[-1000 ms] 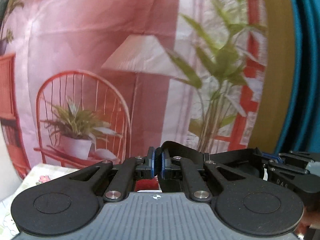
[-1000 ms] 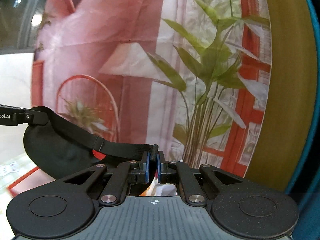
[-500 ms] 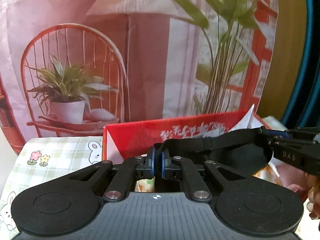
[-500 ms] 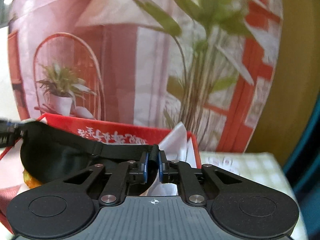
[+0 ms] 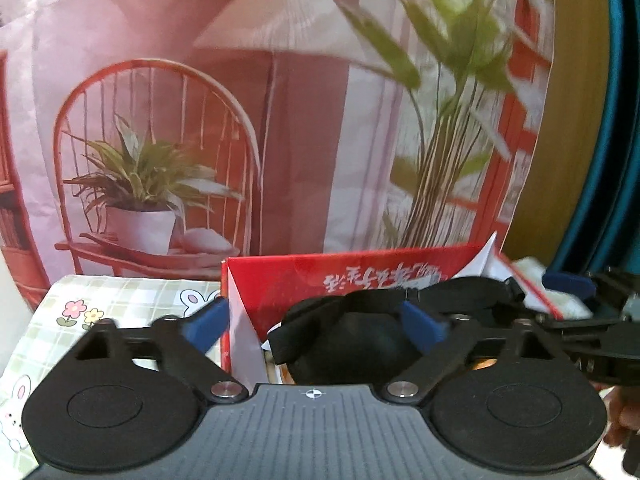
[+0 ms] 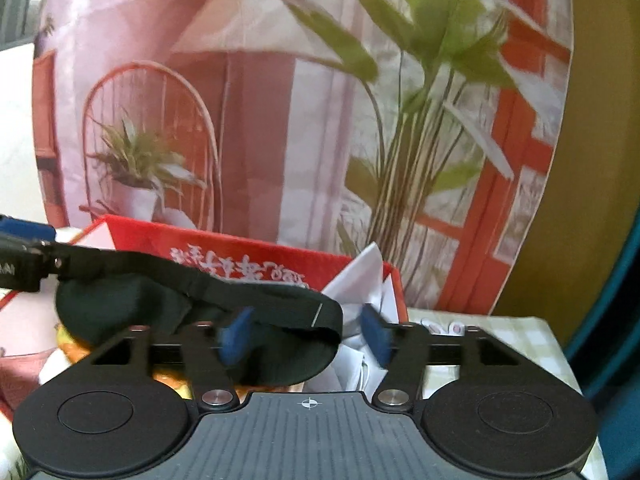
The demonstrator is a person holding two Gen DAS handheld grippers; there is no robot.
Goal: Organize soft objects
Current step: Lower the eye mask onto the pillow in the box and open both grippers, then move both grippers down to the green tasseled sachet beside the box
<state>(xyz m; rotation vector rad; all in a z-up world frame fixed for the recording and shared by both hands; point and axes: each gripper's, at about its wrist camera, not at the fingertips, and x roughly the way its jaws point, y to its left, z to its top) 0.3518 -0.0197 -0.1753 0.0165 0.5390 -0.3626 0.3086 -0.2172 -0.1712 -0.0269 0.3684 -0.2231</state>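
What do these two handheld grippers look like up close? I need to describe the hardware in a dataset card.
Both look alike. The left gripper and right gripper have matte black linkage arms with triangular cut-outs, silver pivot screws, two round black discs, and a ribbed grey base bearing a small crosshair mark. The finger pads are blue. No cables show.

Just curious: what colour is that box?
Red box with white lettering, clearest in the left wrist view.
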